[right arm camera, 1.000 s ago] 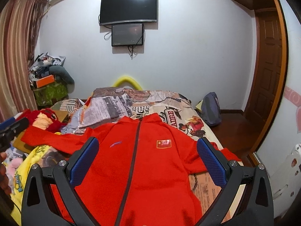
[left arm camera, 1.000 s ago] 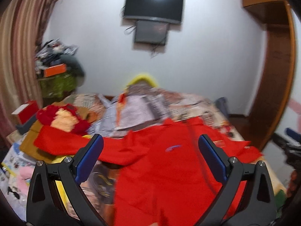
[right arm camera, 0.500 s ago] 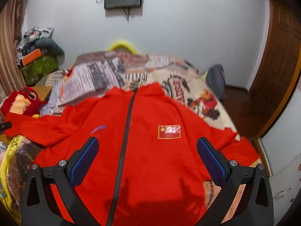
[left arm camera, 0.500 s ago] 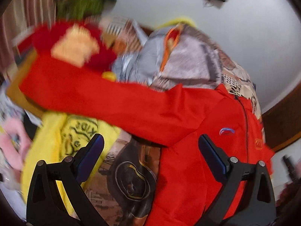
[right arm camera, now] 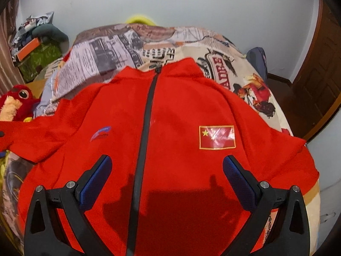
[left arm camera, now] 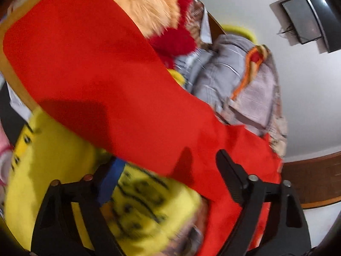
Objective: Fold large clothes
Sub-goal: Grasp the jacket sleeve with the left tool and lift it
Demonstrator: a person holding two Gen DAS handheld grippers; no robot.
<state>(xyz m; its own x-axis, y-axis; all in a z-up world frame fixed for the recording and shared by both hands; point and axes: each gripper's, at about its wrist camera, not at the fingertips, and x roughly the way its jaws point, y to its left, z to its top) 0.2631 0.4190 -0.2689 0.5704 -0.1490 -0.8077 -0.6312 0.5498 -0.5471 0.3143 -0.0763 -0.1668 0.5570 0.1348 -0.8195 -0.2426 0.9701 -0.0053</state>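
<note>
A red zip jacket (right arm camera: 170, 140) with a flag patch lies face up on the bed, sleeves spread. My right gripper (right arm camera: 167, 168) is open and hovers low over its chest, one finger on each side of the dark zipper. In the left wrist view the jacket's left sleeve (left arm camera: 102, 81) stretches across the frame. My left gripper (left arm camera: 168, 166) is open, with its fingers at the sleeve's lower edge where the sleeve meets the body. The sleeve covers the tip of its left finger. This view is blurred.
A yellow printed cloth (left arm camera: 70, 170) lies under the sleeve. A red and orange plush toy (left arm camera: 153, 6) sits beside the sleeve; it also shows in the right wrist view (right arm camera: 15, 104). A printed quilt (right arm camera: 132, 42) covers the bed. A wooden door (right arm camera: 319, 68) is at the right.
My left gripper has swung left and dropped close to the jacket's left sleeve. My right gripper has lowered toward the jacket's chest. Both stay open.
</note>
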